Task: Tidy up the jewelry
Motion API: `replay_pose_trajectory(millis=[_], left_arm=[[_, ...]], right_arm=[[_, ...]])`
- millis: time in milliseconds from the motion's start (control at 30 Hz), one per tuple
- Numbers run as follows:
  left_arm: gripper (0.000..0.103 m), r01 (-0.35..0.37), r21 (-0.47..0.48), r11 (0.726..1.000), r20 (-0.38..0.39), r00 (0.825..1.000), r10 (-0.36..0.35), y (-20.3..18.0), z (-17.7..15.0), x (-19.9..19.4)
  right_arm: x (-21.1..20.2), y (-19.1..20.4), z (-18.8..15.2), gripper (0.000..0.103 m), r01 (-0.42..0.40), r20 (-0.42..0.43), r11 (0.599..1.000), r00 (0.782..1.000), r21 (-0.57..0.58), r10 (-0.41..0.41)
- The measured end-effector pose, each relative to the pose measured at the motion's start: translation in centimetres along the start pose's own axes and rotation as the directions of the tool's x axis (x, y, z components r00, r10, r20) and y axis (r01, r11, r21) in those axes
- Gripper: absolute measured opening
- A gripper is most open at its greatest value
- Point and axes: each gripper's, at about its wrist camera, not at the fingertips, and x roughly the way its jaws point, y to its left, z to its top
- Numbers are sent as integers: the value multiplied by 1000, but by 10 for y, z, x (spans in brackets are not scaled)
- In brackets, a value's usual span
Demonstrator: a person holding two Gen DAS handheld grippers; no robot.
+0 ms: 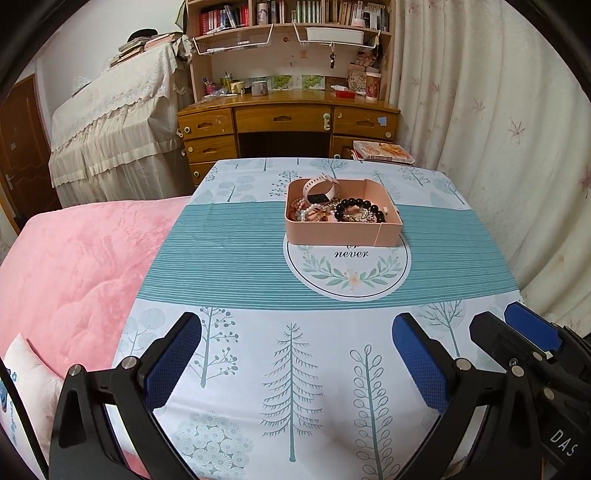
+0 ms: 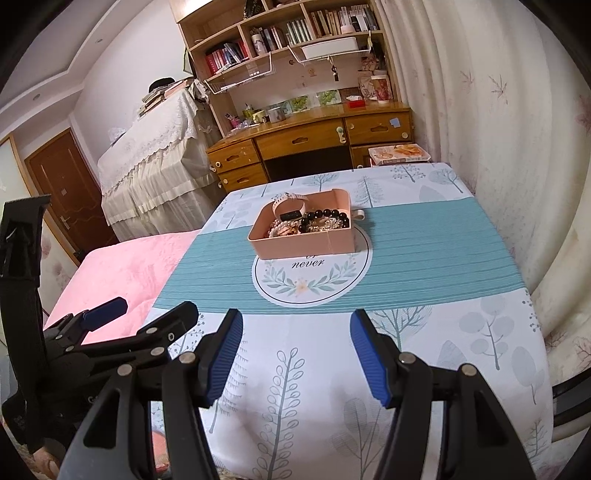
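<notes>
2 grippers, the left gripper (image 1: 295,354) and the right gripper (image 2: 295,354), hang side by side over the table's (image 1: 240,369) near edge, both spread wide and holding nothing, while the pink jewelry box (image 1: 341,230) heaped with bracelets (image 1: 354,210) sits toward the far edge.

Before me: tree-print tablecloth (image 1: 295,369) with teal striped band; pink quilt (image 1: 74,266) to my left; wooden desk (image 1: 288,118) beyond, bookshelf (image 1: 288,18) above it; lace-draped piano (image 1: 110,122); floral curtain (image 1: 498,129) at right.
</notes>
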Motion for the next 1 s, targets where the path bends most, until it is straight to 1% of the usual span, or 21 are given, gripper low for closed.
replay_pose_trajectory(millis=[1000], left_arm=[[102, -5, 6, 1000, -14, 1000, 5, 8, -6, -1]], right_arm=[[7, 2, -7, 61, -10, -14, 1000, 1000, 13, 11]])
